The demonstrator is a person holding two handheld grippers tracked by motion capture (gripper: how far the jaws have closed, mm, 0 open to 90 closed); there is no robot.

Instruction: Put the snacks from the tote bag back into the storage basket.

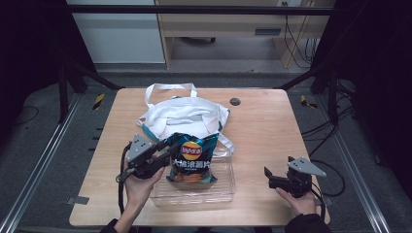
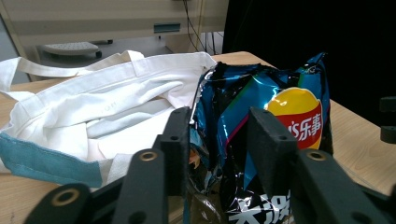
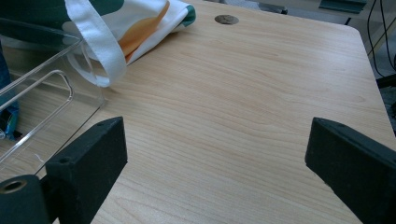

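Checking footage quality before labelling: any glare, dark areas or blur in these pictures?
High view: table evenly lit, surroundings dark, clear bin faint. Left gripper view: glare streaks on the chip bag, near jaws soft. Right gripper view: sharp wood grain, jaws slightly blurred.

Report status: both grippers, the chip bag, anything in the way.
Left gripper shut on chip bag, held upright in clear bin. Right gripper open, empty, low over table. Tote bag right behind bin.
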